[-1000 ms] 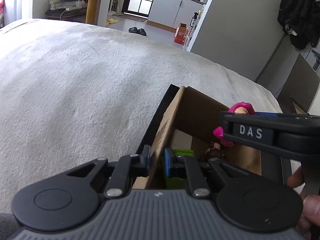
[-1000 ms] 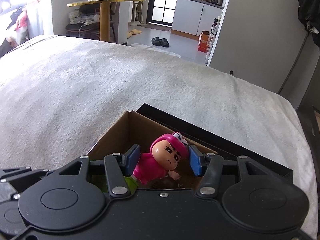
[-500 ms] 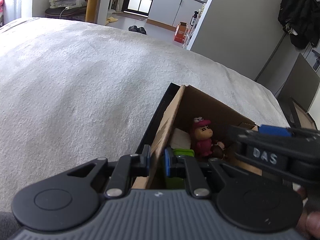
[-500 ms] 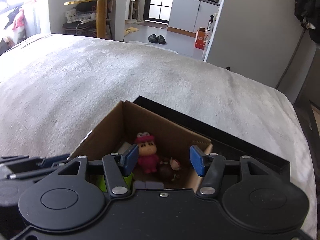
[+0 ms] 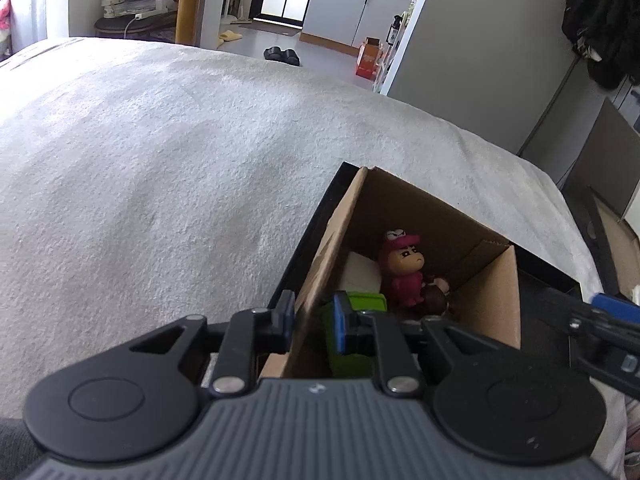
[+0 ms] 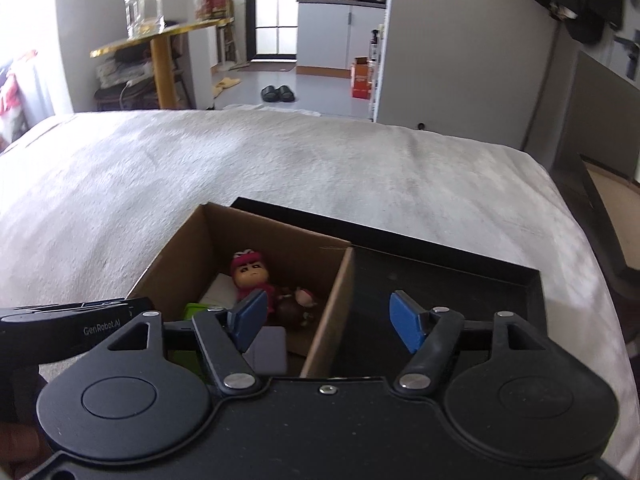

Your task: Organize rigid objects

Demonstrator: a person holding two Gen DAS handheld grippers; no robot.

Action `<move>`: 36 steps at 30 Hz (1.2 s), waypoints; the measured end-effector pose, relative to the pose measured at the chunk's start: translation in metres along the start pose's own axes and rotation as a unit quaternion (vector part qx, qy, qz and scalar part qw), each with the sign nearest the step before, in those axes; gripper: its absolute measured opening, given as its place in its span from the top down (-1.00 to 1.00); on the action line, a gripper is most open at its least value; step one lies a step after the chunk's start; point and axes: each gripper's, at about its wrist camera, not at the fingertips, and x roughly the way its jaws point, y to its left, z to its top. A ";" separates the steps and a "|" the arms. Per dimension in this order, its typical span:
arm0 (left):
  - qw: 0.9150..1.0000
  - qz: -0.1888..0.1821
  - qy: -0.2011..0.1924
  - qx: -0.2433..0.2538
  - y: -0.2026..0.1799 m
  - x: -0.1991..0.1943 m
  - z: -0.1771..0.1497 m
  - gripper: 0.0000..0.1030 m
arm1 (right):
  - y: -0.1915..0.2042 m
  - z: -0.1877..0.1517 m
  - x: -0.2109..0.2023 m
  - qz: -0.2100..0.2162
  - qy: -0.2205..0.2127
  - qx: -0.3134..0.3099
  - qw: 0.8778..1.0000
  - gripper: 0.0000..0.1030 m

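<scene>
A: Where's the pink figurine?

B: Standing at the bottom of the cardboard box, against its far wall. Nothing grips it. Just beside it on the right lies a smaller brown-headed figure, touching or nearly touching it.

A: Anything else in the box?

B: A white flat piece to the pink figurine's left, a green block nearer the cameras, and a greyish-lilac flat piece close to the right tool's left pad.

A: And the box itself?

B: It sits in the left end of a shallow black tray, which lies on a bed under a pale fuzzy blanket.

A: The left tool?

B: Its pads are clamped on the box's left wall, one outside, one inside. They've just eased apart slightly, yet the cardboard still fills the gap between them.

A: The right tool?

B: Its jaws stand apart and have just been widening, with nothing held. It hangs above the box's right wall and the bare tray floor, clear of the figurines.

A: Beyond the bed?

B: A pair of black slippers on the floor, and a glass jar on a gold-topped stand.
</scene>
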 end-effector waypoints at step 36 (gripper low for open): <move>0.992 -0.005 -0.030 0.125 -0.095 -0.138 0.004 -0.83 | -0.111 -0.021 -0.109 0.040 -0.070 0.135 0.988 -1.00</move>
